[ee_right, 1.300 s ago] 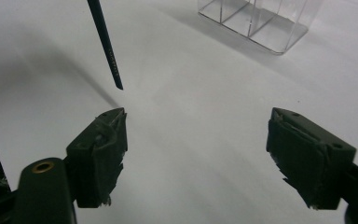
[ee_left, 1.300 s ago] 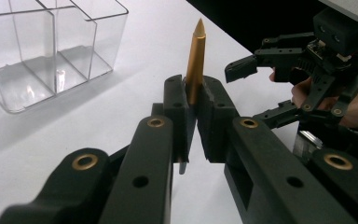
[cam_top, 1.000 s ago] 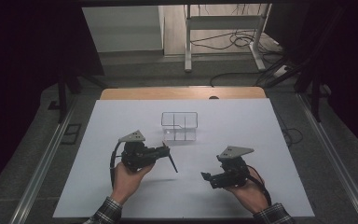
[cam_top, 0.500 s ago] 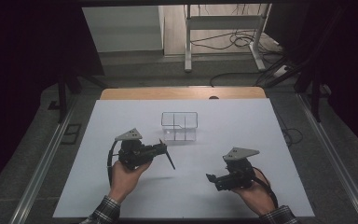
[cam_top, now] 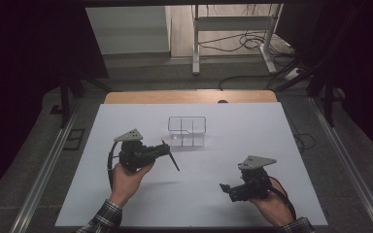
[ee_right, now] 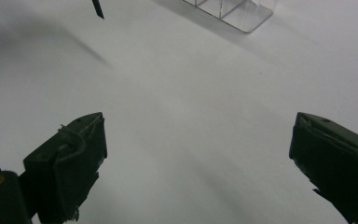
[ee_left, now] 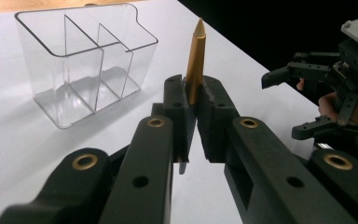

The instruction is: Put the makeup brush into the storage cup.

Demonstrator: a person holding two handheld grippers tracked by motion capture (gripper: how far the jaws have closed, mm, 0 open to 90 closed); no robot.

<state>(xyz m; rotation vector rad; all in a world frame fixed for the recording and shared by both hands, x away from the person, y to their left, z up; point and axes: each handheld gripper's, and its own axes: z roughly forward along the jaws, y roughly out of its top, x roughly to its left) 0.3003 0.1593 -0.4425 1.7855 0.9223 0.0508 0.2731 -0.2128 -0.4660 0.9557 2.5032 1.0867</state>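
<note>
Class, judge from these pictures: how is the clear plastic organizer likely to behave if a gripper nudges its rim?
The clear organizer has thin see-through walls and nothing inside, so it is probably light and would likely slide on the smooth white table. It stands on a broad flat base, so tipping seems unlikely unless pushed high up. Its rigid-looking dividers suggest it would stay stiff, not flex.

- Setting: a lab-style recording station.
- White tabletop flanked by metal rails.
- Dark curtains enclose both sides.
- Loose cables lie on the floor beneath a metal frame.
</note>
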